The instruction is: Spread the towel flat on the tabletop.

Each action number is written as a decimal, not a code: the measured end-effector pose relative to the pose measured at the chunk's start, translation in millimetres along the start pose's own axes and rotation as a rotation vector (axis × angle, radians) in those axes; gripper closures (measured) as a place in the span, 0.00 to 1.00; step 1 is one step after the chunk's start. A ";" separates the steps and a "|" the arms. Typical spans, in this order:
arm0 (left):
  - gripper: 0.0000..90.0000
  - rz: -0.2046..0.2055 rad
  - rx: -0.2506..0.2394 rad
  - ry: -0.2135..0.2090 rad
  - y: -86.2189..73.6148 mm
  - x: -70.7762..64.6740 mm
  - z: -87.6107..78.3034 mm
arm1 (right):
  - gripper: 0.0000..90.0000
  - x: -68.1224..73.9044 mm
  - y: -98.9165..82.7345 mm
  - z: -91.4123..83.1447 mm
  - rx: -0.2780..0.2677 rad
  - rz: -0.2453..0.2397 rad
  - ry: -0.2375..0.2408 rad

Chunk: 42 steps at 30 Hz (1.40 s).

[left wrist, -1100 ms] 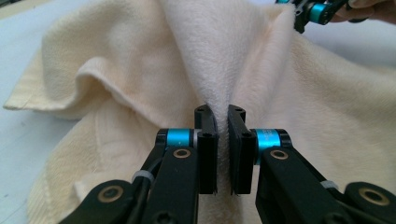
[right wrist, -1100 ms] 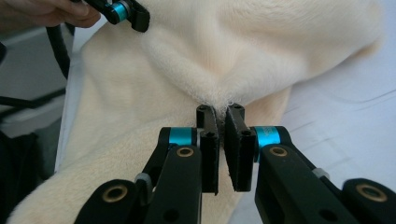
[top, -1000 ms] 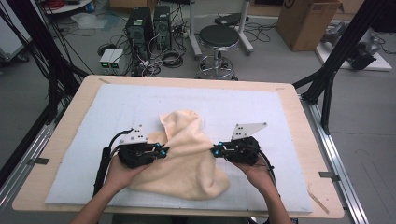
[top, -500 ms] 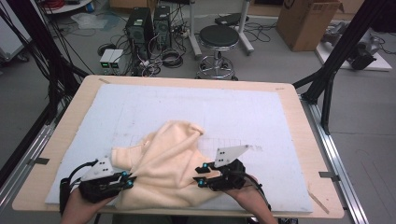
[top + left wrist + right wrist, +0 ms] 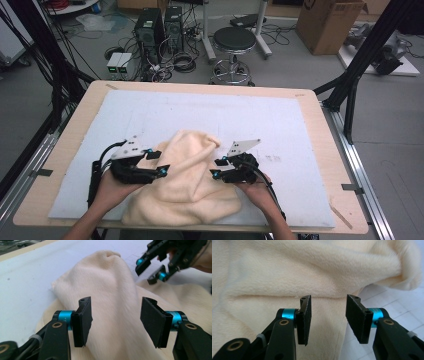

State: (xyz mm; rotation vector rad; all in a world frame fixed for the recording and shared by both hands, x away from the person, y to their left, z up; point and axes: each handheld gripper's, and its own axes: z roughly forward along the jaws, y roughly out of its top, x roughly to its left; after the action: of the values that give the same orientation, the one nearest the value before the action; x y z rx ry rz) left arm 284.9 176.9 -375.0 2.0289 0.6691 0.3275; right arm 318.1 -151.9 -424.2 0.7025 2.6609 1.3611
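Note:
A cream fleece cloth [image 5: 190,185] lies bunched on the white mat [image 5: 300,130] near the table's front edge, with a raised fold pointing away from me. My left gripper [image 5: 159,163] rests at its left side, open; its jaws have just been opening. In the left gripper view the pads [image 5: 83,320] stand wide apart over the cloth [image 5: 112,290] without pressing it. My right gripper [image 5: 217,168] sits at the cloth's right side. Its jaws have just been opening too, and its pads [image 5: 358,315] stand apart just short of the cloth [image 5: 312,270].
The mat covers a wooden table [image 5: 65,150] with bare mat behind and right of the cloth. Black frame struts [image 5: 350,85] stand at both sides. On the floor beyond are a stool [image 5: 235,42], computer towers [image 5: 160,30] and a cardboard box [image 5: 330,22].
The cloth was dragged toward the front edge, then both grippers let go of it and opened. Both hands have since moved back up from the front edge to the cloth's sides.

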 end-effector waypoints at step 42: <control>0.57 -0.029 0.077 0.067 -0.8 16.6 40.5 | 0.65 -13.6 -19.8 -74.8 -0.087 0.046 -0.116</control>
State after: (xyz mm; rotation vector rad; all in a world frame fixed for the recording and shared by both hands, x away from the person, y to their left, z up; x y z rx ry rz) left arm 317.5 158.2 -397.4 2.0868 0.7620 0.3584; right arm 303.2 -223.9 -396.4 0.8104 2.4951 1.3925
